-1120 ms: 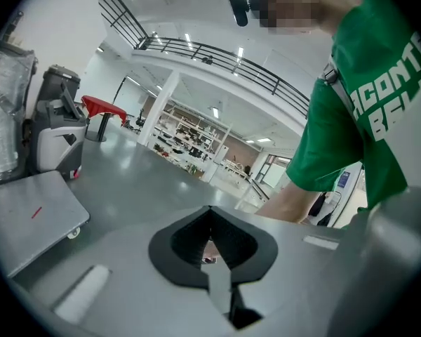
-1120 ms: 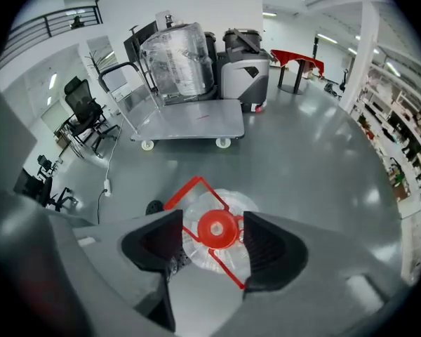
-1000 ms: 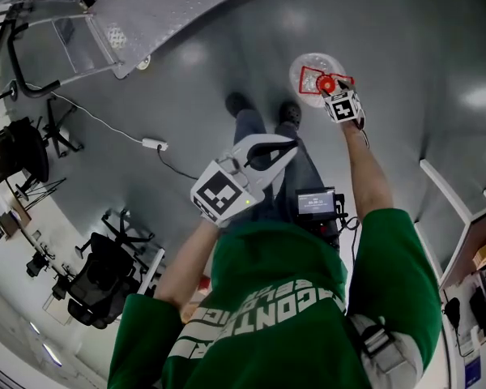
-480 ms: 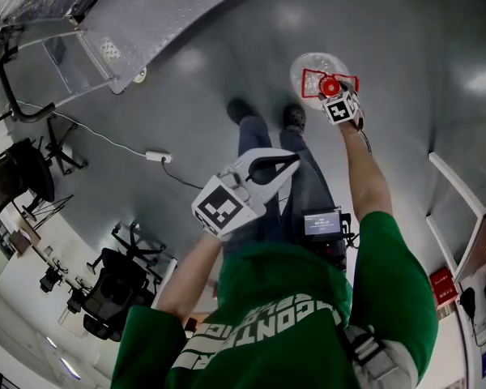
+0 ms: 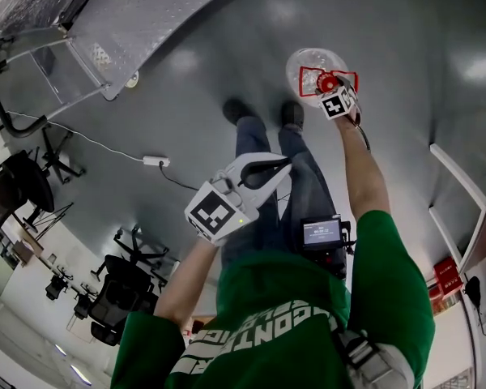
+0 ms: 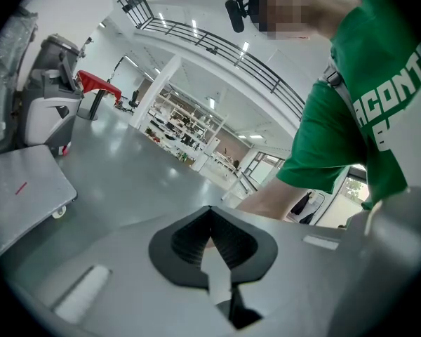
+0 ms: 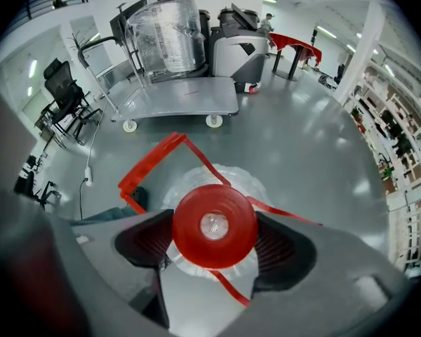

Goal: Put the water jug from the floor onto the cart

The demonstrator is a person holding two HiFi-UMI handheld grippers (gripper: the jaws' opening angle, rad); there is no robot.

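Far left, office chairs (image 5: 16, 186) stand at the edge of the grey floor (image 5: 194, 96). The cart (image 5: 154, 10), a flat platform with a push handle, is parked at the upper left with its deck tilted across the head view. A power strip (image 5: 154, 161) lies on the floor below it, on its cable. At centre, the left claw (image 5: 283, 165) is held in front of the person's legs and aimed away from the jug. Its own view shows the jaws pressed together at the tips with nothing between them. The person's shoes (image 5: 292, 113) stand just left of the water jug (image 5: 306, 61). The jug is clear and stands upright on the floor, well apart from the cart. The right claw (image 5: 330, 87) points steeply down directly over the jug's top. Its jaws are spread wide and have just been opening. The red cap (image 7: 215, 225) sits between them, one pad close on each side, with no squeeze evident. The jug's red carry handle (image 7: 151, 163) sticks out beyond the left pad, toward the cart (image 7: 182, 97) in the background.
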